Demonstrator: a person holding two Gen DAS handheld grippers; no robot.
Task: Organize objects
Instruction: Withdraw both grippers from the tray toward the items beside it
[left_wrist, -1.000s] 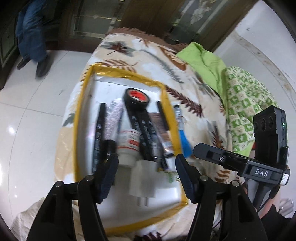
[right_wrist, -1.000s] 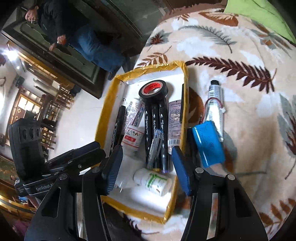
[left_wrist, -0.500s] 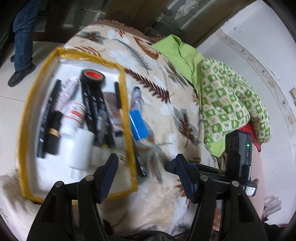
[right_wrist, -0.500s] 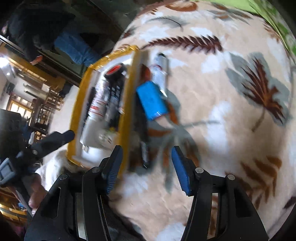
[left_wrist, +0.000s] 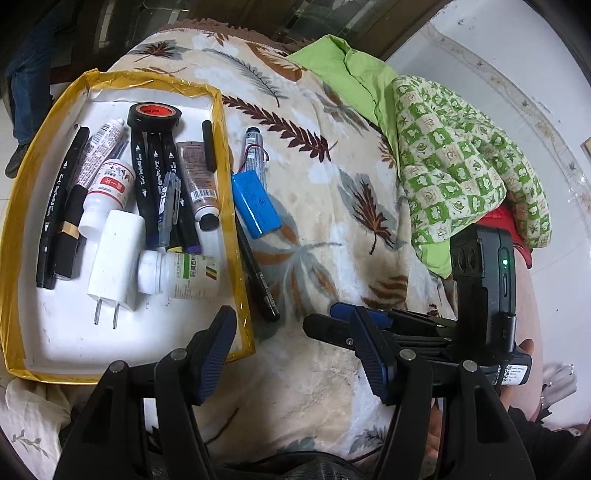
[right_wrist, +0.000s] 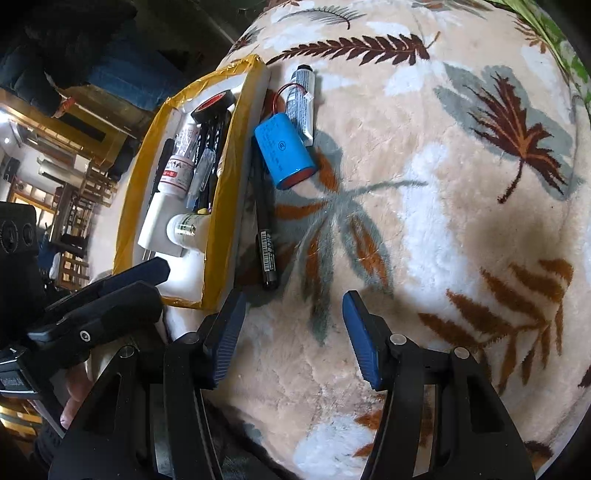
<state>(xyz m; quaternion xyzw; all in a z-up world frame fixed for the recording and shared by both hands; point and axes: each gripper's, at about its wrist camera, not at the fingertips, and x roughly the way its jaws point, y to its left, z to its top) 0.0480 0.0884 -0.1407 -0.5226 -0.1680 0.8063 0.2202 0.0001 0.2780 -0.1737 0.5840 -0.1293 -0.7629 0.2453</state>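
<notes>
Objects for sorting lie in and beside a yellow-taped white tray (left_wrist: 229, 206) on a plush leaf-print blanket (left_wrist: 332, 206). Green cloths (left_wrist: 461, 155) heaped well right of tray. Inside tray: white plug adapter (left_wrist: 116, 258), white pill bottle (left_wrist: 177, 275) on its side, black tape roll (left_wrist: 154, 116) at far end, black markers (left_wrist: 155, 173), tubes. Just outside tray's right wall: blue cylindrical battery pack (left_wrist: 256, 205) resting against a thin grey tube (left_wrist: 255, 151), black pen (left_wrist: 256, 273) along the wall. Left gripper (left_wrist: 291, 354) spread wide, empty, over tray's near right corner. Right gripper (right_wrist: 291, 332) likewise wide open, holding nothing, near pen tip.
</notes>
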